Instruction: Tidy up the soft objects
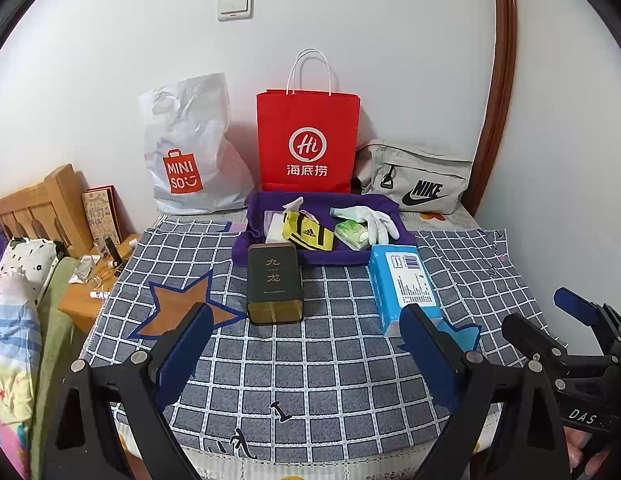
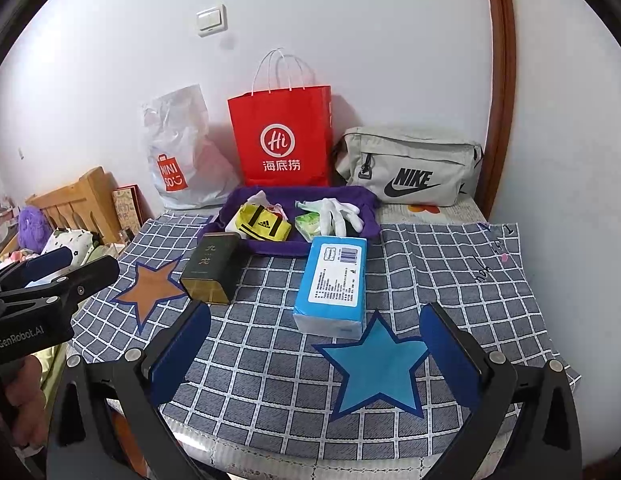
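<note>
- A shallow purple fabric-lined tray (image 1: 246, 236) is seen at the far middle of the table. Inside it, a yellow-and-black Adidas sock (image 1: 308, 234) lies to the left, a green tissue pack (image 1: 352, 234) in the middle and a white cotton glove (image 1: 370, 218) to the right.
- A dark green rectangular tin with gold characters (image 1: 275, 282) is set just in front of the tray's left corner, and a light blue soft pack of tissues (image 1: 406, 284) lies just in front of its right corner.
- Three bags are lined against the wall behind the tray: a white plastic Miniso bag (image 1: 186, 148), a red paper bag with white handles (image 1: 308, 140) and a grey Nike pouch (image 1: 418, 180).
- The table is covered by a blue-grey checked cloth (image 1: 310, 360) bearing an orange star patch (image 1: 182, 308) and a blue star patch (image 2: 376, 364).
- A white wall with a light switch (image 1: 235, 5), a wooden headboard (image 1: 42, 208) and a brown door frame (image 1: 498, 80) are visible around it.
- The left gripper (image 1: 306, 350) is held low over the near cloth with its jaws spread wide; nothing is held or touched.
- The right gripper (image 2: 316, 354) is likewise spread wide over the blue star, gripping nothing.
</note>
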### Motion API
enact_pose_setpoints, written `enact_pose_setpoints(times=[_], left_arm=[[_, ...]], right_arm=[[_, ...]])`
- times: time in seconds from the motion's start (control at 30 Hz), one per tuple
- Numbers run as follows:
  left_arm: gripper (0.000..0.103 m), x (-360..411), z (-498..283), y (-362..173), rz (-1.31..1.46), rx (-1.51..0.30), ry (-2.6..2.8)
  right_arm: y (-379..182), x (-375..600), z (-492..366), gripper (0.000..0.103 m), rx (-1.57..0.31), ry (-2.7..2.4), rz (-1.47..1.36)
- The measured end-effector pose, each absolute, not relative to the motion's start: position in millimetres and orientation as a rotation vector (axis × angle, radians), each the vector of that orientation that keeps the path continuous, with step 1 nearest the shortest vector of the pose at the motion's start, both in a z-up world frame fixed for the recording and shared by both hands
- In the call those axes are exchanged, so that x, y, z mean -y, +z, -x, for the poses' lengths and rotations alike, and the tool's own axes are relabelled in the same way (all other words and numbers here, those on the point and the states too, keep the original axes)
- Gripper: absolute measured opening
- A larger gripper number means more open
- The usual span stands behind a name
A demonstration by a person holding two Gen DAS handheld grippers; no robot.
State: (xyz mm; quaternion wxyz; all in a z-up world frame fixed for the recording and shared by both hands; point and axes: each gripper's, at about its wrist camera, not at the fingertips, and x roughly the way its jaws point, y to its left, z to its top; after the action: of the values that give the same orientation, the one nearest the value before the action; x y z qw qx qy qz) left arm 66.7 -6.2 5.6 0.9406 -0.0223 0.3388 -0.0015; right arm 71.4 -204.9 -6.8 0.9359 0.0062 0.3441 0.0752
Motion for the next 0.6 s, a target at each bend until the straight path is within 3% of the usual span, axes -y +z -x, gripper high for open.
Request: enact_pose_setpoints(times=[0.6], left_arm=[[0.094, 5.6, -65.5, 6.6, 0.046, -0.691, -0.002]], right_arm=[[-5.6, 204.9, -69.5, 0.103, -0.699, 0.153, -0.014]])
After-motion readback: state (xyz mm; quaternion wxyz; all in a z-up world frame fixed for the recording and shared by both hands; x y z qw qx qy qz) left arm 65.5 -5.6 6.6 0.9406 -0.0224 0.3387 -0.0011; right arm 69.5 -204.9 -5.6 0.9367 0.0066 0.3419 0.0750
